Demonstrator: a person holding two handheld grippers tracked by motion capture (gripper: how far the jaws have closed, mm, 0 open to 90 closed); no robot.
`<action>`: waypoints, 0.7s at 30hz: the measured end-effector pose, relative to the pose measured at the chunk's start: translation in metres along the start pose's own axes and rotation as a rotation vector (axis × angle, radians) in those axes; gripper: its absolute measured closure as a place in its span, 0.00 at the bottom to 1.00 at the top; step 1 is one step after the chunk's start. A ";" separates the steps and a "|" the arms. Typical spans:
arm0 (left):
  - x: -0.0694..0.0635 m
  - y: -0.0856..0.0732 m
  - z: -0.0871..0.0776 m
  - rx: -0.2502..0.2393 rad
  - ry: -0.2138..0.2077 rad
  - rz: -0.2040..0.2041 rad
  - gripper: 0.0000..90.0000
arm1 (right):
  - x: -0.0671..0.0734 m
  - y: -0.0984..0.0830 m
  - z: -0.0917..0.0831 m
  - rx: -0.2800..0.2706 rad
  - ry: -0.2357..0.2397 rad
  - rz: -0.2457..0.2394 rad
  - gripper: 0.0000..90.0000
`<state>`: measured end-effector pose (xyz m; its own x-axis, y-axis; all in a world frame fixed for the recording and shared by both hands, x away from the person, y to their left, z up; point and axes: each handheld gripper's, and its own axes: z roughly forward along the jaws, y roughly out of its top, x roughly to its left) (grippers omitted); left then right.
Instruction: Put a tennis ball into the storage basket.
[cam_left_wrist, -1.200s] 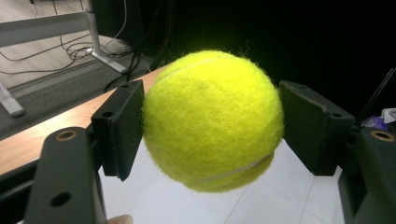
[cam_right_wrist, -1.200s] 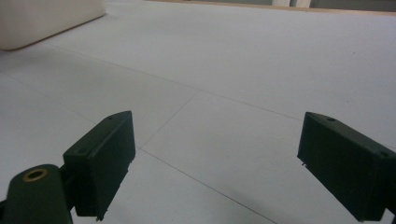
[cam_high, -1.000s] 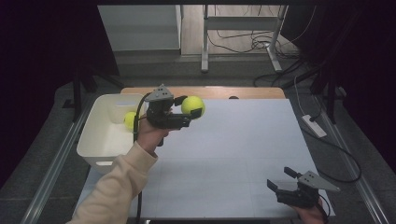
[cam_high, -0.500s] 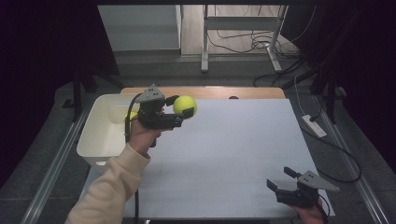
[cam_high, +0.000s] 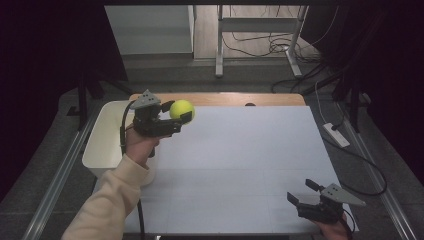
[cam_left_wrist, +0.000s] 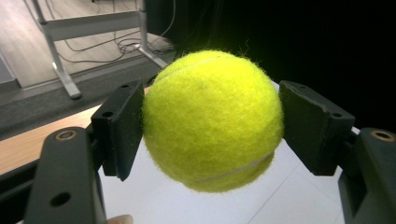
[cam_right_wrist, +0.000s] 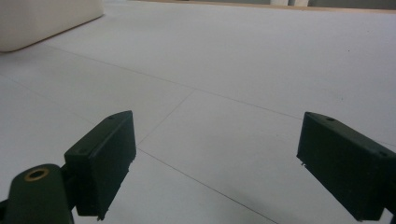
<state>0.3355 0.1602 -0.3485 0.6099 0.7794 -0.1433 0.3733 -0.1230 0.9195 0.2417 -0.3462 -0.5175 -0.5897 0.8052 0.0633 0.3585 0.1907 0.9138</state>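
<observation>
A yellow tennis ball (cam_high: 181, 108) hangs in the air above the table's back left, just right of the white bin (cam_high: 102, 147). My left gripper (cam_high: 180, 116) is shut on it, held level by a hand in a cream sleeve. In the left gripper view the ball (cam_left_wrist: 212, 119) is squeezed between both pads (cam_left_wrist: 121, 126). My right gripper (cam_high: 301, 191) rests low at the table's front right corner, open with nothing between its jaws. The right gripper view shows that gripper (cam_right_wrist: 217, 158) just above the white surface.
The white table sheet (cam_high: 240, 150) has a wooden strip (cam_high: 235, 99) along its back edge. The bin's corner (cam_right_wrist: 46, 18) appears far off in the right gripper view. A power strip (cam_high: 336, 135) and cables lie on the floor to the right.
My left gripper has carried the ball leftward, closer to the bin. The right gripper has kept still.
</observation>
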 end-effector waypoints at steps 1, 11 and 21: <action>0.001 -0.001 -0.001 0.003 0.007 -0.001 0.30 | 0.000 0.000 0.000 0.001 0.002 -0.002 0.13; 0.016 -0.010 -0.016 -0.008 0.075 -0.028 0.30 | 0.002 0.000 0.002 0.008 0.006 -0.005 0.13; 0.025 -0.016 -0.032 -0.016 0.104 -0.042 0.30 | 0.004 0.000 0.004 0.014 0.004 -0.009 0.13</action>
<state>0.3221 0.2011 -0.3555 0.5176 0.8433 -0.1443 0.3856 -0.0794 0.9192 0.2427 -0.3404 -0.5186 -0.5961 0.8009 0.0567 0.3635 0.2062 0.9085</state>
